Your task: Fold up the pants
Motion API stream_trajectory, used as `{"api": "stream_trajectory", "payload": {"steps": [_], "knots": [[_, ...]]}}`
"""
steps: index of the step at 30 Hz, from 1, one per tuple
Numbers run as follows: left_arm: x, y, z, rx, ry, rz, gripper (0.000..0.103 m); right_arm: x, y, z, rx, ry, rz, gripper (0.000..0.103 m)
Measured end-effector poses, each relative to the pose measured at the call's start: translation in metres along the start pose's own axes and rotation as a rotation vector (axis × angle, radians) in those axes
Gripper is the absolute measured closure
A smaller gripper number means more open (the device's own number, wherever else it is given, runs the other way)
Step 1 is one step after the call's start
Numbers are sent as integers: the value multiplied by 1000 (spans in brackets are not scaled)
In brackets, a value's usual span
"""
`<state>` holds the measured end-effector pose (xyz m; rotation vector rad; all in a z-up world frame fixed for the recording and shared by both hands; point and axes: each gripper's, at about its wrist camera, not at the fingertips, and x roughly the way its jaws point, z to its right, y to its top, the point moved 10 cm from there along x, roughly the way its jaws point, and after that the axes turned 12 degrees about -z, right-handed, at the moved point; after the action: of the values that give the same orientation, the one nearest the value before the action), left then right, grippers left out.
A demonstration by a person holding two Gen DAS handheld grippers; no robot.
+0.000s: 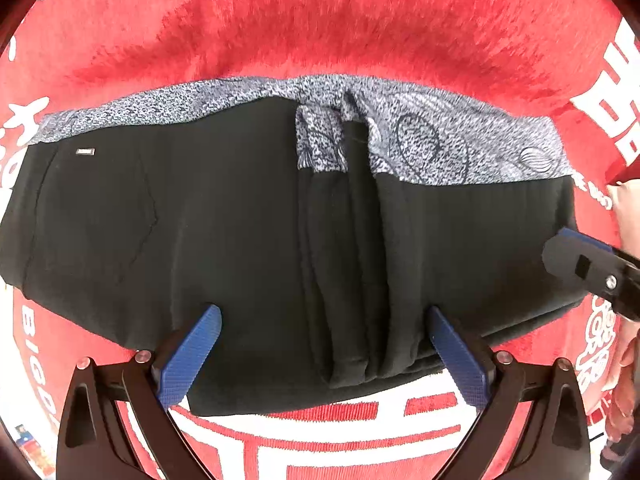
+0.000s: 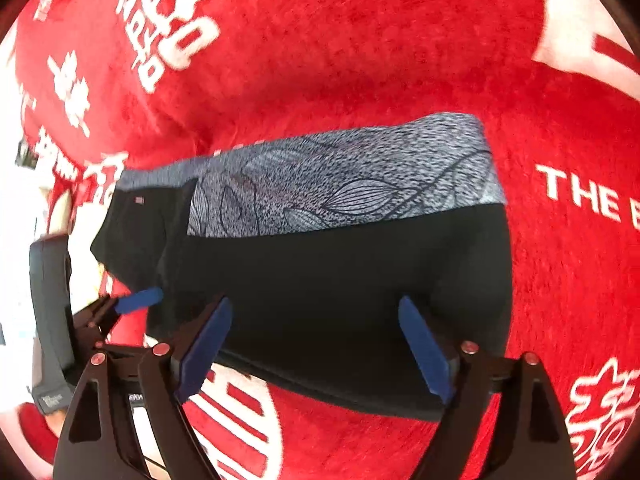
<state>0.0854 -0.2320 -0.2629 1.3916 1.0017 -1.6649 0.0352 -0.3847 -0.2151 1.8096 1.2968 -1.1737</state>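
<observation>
The pants (image 1: 240, 240) lie flat under both my tongs, already folded into a compact black bundle on the red plush blanket (image 1: 320, 28). My left tongs (image 1: 324, 344) stand released, jaws wide apart, straddling the near edge of the bundle without pinching it; between the blue pads sits a set of lengthwise pleats where the cloth has bunched. My right tongs (image 2: 316, 344) are likewise spread wide and grip nothing, hovering over the near hem at the other end of the bundle. Each wrist camera catches the other tongs at the edge of its view, so the two sit near one another along the same side.

Further out, the grey leaf-printed waistband (image 1: 440, 140) runs along the far edge, with a flap of it turned down across the black cloth near the middle. A small metal tag (image 1: 85, 152) shows near the far left corner.

I judge the main folds are done: the legs are doubled over and the outline is roughly rectangular. What seems left is smoothing the pleats, squaring the stepped layers at the near edge, and perhaps one last fold across.
</observation>
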Motion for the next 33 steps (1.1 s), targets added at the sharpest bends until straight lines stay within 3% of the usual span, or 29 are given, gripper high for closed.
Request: {"api": "stream_trajectory", "payload": {"steps": [4, 8, 11, 15, 17, 21, 27, 33], "knots": [[-17, -1, -16, -14, -71, 39, 0, -7, -2, -8, 29, -77, 24, 15], [-40, -4, -54, -80, -130, 86, 0, -5, -2, -41, -40, -149, 31, 15], [-55, -9, -98, -148, -149, 128, 0, 9, -3, -67, -96, -199, 9, 15], [-54, -16, -168, -293, -188, 170, 0, 51, -11, -75, -84, -270, -103, 15], [-47, -23, -199, -372, -225, 185, 0, 56, -9, -74, -83, -296, -76, 12], [-35, -25, -245, -495, -399, 270, 0, 62, -6, -77, -87, -305, -86, 6], [-32, -8, -271, -546, -594, 364, 0, 71, -3, -82, -118, -329, -86, 6], [-32, 9, -280, -548, -670, 418, 0, 79, 0, -90, -132, -353, -86, 6]]}}
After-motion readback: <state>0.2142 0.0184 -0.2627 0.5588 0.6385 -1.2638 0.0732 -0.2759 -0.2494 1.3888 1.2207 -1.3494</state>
